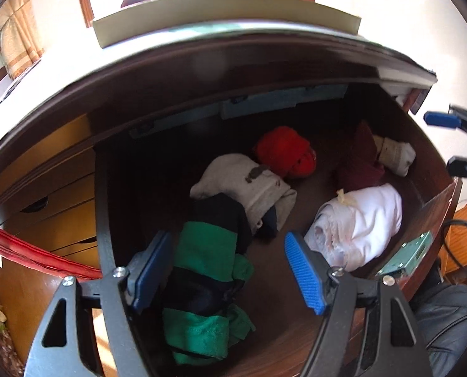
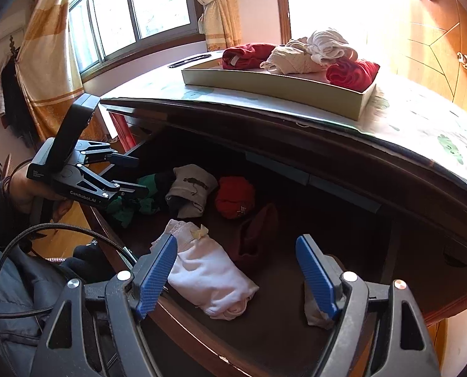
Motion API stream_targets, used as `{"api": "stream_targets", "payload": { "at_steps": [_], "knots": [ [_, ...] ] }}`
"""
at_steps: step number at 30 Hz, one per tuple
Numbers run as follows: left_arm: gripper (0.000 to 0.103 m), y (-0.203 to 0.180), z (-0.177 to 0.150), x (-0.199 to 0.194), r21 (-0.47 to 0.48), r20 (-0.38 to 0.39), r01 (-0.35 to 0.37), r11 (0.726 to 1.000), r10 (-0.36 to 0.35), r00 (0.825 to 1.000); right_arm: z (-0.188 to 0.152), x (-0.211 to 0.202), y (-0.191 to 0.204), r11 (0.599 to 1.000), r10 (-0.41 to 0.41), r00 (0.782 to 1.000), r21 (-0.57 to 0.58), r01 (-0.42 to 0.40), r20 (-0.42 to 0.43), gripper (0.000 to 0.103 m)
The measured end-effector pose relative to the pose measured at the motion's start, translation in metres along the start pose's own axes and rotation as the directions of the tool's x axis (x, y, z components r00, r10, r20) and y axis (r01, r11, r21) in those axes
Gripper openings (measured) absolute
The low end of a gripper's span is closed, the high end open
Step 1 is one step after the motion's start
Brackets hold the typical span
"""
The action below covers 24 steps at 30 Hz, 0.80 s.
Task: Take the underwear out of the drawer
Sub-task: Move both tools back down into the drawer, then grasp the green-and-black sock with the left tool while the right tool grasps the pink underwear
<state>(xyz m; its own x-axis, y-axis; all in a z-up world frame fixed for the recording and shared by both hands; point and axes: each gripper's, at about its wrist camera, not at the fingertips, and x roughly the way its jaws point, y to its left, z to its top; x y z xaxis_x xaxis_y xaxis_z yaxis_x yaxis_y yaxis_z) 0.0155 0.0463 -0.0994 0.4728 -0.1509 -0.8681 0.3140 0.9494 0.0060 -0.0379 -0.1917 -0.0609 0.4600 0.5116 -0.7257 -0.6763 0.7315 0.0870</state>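
The dark wooden drawer (image 1: 103,204) stands pulled out with several rolled garments inside. A green-and-black striped underwear roll (image 1: 208,270) lies at its near left, below and between the spread pads of my left gripper (image 1: 227,235), which is open; the right pad is clear of the cloth. Behind it are a grey-white roll (image 1: 242,185), a red one (image 1: 283,152) and a maroon one (image 1: 359,163). My right gripper (image 2: 236,240) hangs open above a white-pink roll (image 2: 208,279) without gripping it. The left gripper (image 2: 137,174) also shows in the right wrist view, over the striped roll (image 2: 145,194).
A shallow cream tray (image 2: 264,84) on the dresser top holds several garments. A small cream roll (image 1: 395,155) lies in the drawer's far right corner, and a grey roll (image 2: 315,314) sits behind my right finger. A cable (image 2: 45,229) and a dark sleeve (image 2: 10,282) are at the left.
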Motion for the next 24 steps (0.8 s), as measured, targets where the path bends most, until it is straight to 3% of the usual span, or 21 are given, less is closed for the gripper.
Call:
{"api": "stream_targets", "payload": {
  "at_steps": [6,9,21,24],
  "knots": [
    [0.071,-0.001,-0.001,0.013,0.063,-0.073,-0.008,0.998,0.013,0.997,0.008,0.014,0.001,0.999,0.006,0.999,-0.044,-0.008,-0.046,0.080],
    [0.060,0.000,-0.002,0.021,0.080,-0.112,0.012,0.997,-0.003,0.994,0.010,0.020,0.000,0.998,0.016,0.997,-0.055,-0.020,-0.078,0.080],
    [0.060,-0.013,-0.001,0.040,0.212,-0.220,-0.005,0.977,0.052,0.974,0.026,0.049,0.009,0.984,0.083,0.978,-0.139,-0.111,-0.192,0.079],
    [0.060,-0.019,-0.001,0.044,0.249,-0.236,-0.004,0.969,0.064,0.970,0.035,0.068,0.015,0.976,0.108,0.964,-0.156,-0.149,-0.243,0.071]
  ]
}}
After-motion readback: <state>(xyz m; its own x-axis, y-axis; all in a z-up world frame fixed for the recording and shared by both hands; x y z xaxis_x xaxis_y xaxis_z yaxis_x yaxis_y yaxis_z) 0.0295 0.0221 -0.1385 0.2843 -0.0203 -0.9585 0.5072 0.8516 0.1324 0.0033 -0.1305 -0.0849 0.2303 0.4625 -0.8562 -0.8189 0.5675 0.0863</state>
